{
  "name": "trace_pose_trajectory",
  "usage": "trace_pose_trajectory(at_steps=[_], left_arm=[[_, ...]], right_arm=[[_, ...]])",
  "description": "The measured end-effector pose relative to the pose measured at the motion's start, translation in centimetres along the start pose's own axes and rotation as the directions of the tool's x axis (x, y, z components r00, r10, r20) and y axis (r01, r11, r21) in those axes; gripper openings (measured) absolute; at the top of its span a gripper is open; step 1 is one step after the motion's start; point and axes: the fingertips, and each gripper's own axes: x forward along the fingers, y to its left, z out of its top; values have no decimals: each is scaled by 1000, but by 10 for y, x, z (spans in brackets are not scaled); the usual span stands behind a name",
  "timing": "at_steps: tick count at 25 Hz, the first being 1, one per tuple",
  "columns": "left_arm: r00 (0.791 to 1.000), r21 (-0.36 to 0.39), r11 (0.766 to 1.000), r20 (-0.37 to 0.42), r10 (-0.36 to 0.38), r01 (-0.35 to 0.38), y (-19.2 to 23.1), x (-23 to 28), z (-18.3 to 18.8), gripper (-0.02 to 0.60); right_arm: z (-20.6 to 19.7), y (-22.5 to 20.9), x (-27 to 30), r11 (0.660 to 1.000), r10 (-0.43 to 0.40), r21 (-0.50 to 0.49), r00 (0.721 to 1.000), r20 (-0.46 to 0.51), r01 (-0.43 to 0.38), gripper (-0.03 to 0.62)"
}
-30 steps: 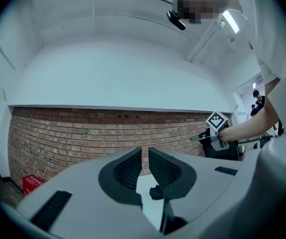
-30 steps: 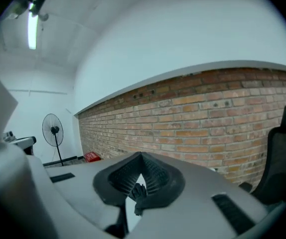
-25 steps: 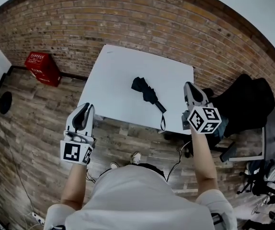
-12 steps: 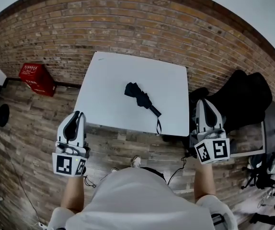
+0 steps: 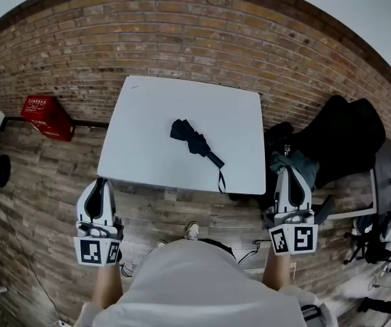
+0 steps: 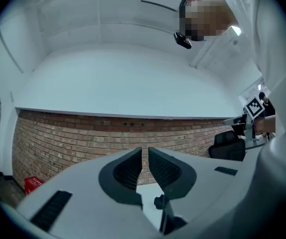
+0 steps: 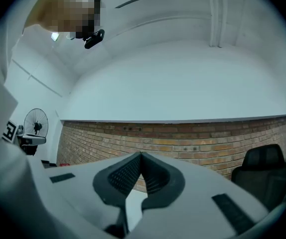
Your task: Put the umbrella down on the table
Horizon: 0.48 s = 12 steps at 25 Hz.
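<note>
Down on the table, both grippers off it

Folded black umbrella flat on the white top, right of middle and nearer the front edge than the back. Bundled canopy end toward the middle, handle toward the front right corner, strap trailing to the front edge and seemingly over it. Touched by neither gripper.

Left gripper off the front left corner, over the plank floor, well apart from the umbrella. Released: ribbed pads with a narrow slit between them in the left gripper view, nothing caught there, only brick wall beyond.

Right gripper off the front right corner, just beside the table's right edge, by a heap of teal and dark cloth. Clenched on nothing: tips pressed together in the right gripper view, pads splayed into a small empty wedge behind them.

Red crate on the floor against the wall, off the table's left edge. Black chair off the right edge. One shoe on the floor below the front edge, between the two arms.
</note>
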Motion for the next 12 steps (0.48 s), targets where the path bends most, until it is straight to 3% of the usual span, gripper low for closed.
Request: trace_pose_trajectory(at_steps=[5,12], left_arm=[[1000,41,999,28,4,-5,0,10,12,60],[999,2,1000,24,23,-23,3,8,14,60]], right_arm=[[2,-5,12,1000,3,4,1000,21,-4,18],[-5,17,35,996,77,50,997,20,-78,19]])
